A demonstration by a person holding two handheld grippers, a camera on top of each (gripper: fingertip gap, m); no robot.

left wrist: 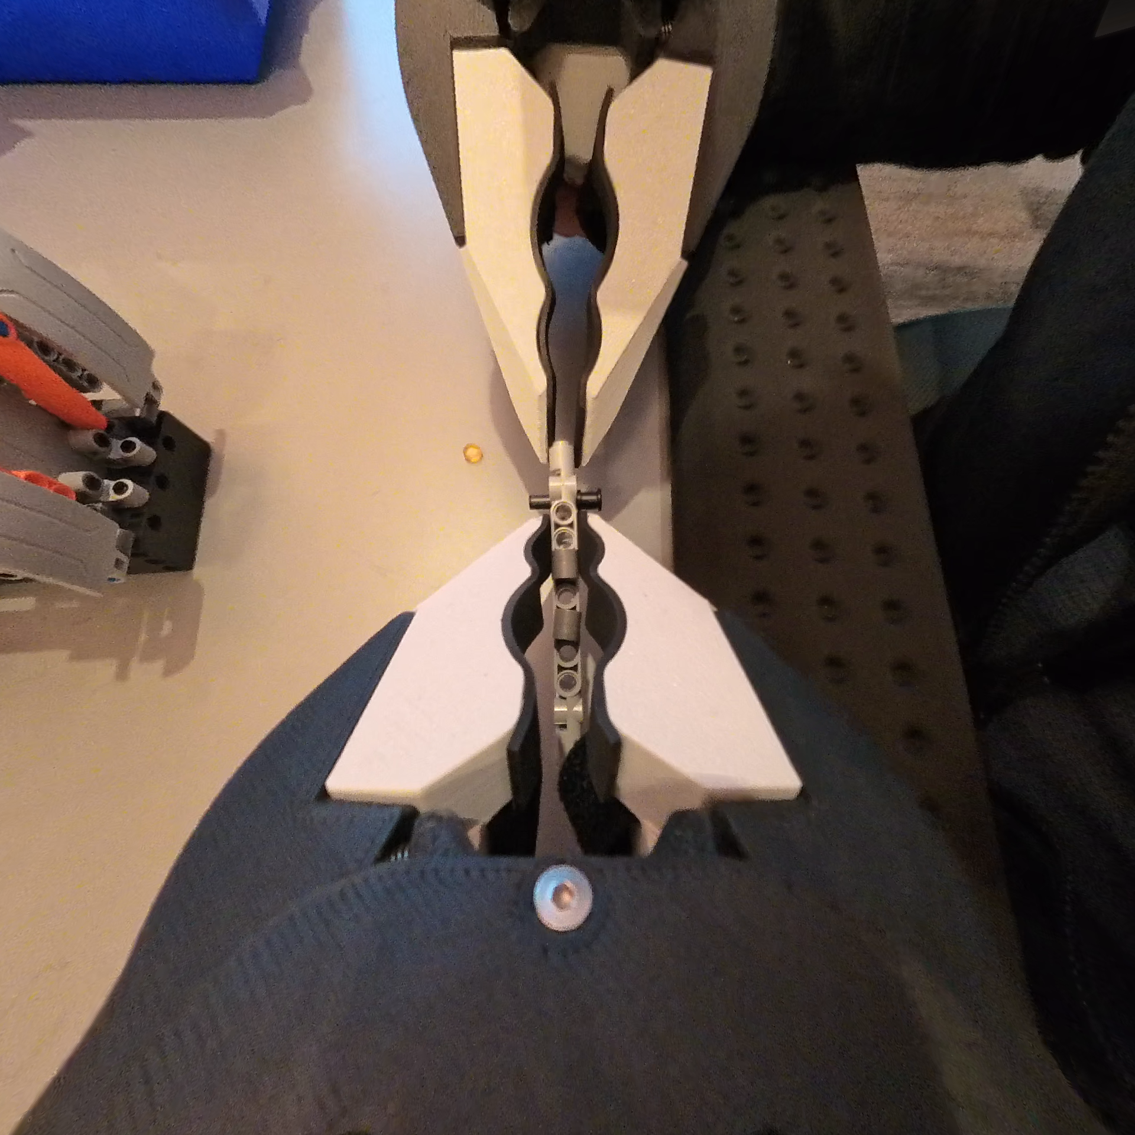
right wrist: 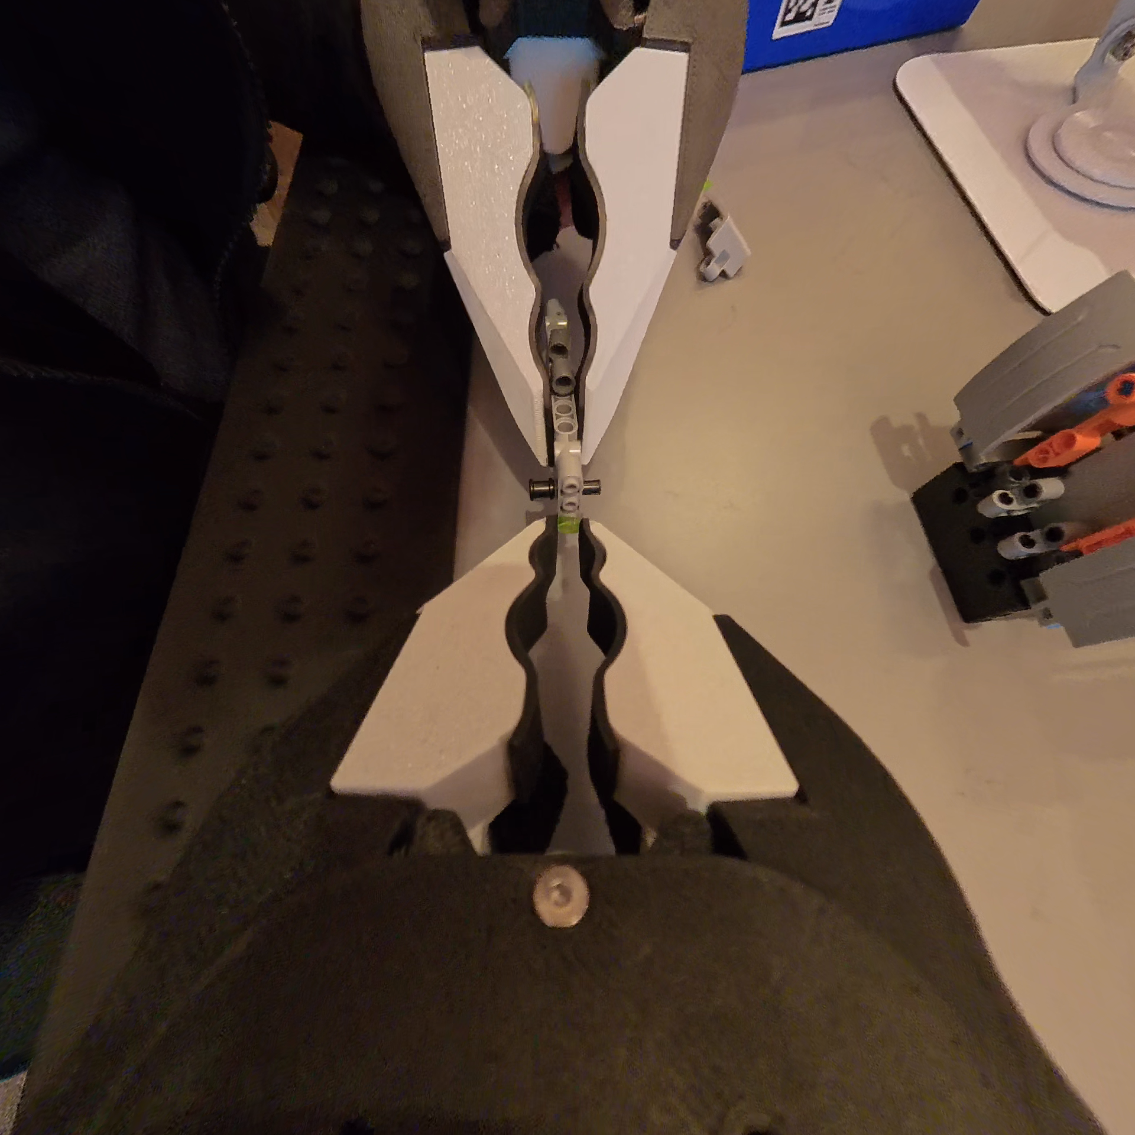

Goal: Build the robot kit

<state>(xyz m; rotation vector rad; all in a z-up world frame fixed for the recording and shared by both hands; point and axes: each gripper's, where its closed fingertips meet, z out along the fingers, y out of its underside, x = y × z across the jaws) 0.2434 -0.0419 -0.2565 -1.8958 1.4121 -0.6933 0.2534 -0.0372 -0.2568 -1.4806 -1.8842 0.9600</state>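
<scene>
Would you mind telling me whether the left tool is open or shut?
Shut: the left tool clamps the grey beam assembly between its fingers.

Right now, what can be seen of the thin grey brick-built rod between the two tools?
The grey rod looks like plastic: light and dark holed segments in a line, with a black cross pin near one end. It hangs above the white table, gripped lengthwise by the left tool and endwise by the right tool.

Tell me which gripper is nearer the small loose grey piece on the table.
Left. The grey piece lies just beside a finger of the left gripper; the right gripper meets the left tip to tip at the beam, farther off.
</scene>
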